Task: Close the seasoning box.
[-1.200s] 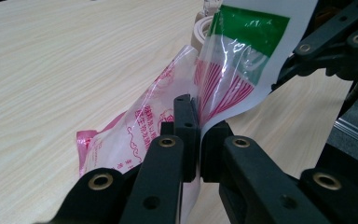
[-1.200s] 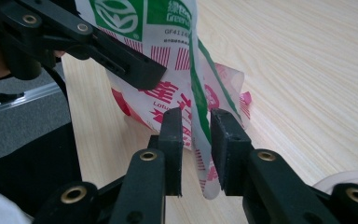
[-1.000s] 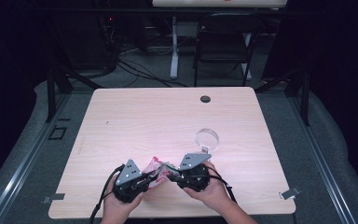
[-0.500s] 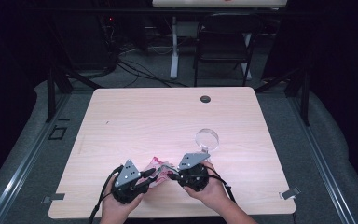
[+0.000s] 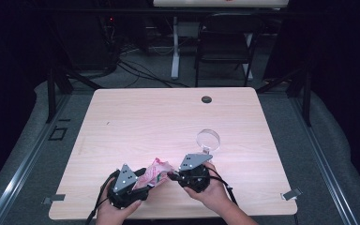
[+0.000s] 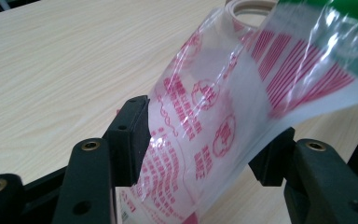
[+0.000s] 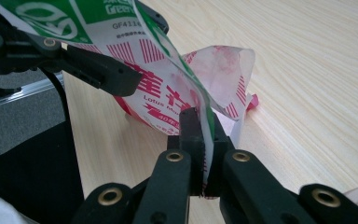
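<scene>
Pinching the plastic bag (image 7: 177,88), right gripper (image 7: 200,140) clamped; left gripper (image 6: 205,154) just opening.

A pale wooden table with rounded corners (image 5: 136,126) stands on grey carpet; near its front edge a person's two hands come in from below, each holding a black two-jaw gripper topped by a grey three-cornered plate; the left gripper (image 5: 138,180) and the right gripper (image 5: 173,175) face each other, with a crumpled pink-and-white plastic packet (image 5: 155,171) between them; just beyond the right gripper lies a clear round ring of tape (image 5: 208,139); a small dark round cap (image 5: 206,99) sits near the table's far edge; behind it stands a black chair (image 5: 225,44).
</scene>
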`<state>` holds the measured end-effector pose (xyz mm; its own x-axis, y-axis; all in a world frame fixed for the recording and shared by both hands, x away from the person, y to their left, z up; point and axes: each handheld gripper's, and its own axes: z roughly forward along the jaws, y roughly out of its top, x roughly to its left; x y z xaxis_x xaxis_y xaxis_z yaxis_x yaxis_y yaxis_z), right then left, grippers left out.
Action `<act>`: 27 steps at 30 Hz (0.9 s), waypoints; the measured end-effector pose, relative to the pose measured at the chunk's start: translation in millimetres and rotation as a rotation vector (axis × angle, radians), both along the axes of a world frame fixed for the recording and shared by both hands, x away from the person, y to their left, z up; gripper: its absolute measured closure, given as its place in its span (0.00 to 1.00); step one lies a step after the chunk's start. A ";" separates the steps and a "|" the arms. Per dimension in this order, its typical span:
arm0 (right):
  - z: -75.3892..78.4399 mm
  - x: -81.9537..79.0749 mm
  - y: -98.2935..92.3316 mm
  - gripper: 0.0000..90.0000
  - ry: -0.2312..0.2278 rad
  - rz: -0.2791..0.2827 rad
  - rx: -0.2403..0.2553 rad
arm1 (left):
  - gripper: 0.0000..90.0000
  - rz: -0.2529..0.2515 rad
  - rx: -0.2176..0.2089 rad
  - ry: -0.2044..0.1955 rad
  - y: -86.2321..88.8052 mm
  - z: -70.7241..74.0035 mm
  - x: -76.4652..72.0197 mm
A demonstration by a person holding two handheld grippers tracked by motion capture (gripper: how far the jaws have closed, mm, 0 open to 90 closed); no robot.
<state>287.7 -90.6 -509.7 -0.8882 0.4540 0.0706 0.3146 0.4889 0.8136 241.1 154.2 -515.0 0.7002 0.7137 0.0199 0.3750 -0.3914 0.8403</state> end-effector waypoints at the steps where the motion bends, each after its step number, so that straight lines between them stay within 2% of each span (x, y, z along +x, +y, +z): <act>1: 0.0 0.0 -0.1 1.00 0.001 -0.001 0.001 | 0.51 0.003 0.007 0.001 1.2 -1.8 -0.4; 5: 0.3 -0.1 -0.2 1.00 0.004 0.000 0.003 | 0.51 -0.007 0.025 0.047 1.9 -8.2 0.2; 8: 0.3 0.4 -0.4 1.00 0.009 0.001 0.006 | 0.47 -0.004 0.030 0.057 0.0 -12.7 0.6; 11: 0.4 0.0 -0.4 1.00 0.008 0.002 0.005 | 0.39 -0.002 0.042 0.048 -3.5 -17.7 1.1; 13: 0.3 0.1 -0.4 1.00 0.008 0.002 0.004 | 0.37 0.018 0.080 0.025 -6.2 -21.2 1.2; 15: 0.2 0.1 -0.4 1.00 0.010 0.003 0.007 | 0.36 0.037 0.095 0.018 -6.6 -24.0 2.3; 21: 0.0 0.2 -0.8 1.00 0.013 0.005 0.008 | 0.34 0.067 0.089 0.033 -3.5 -31.3 6.7; 27: 0.0 0.5 -1.2 1.00 0.018 0.007 0.007 | 0.32 0.062 0.109 0.051 -5.3 -40.1 12.0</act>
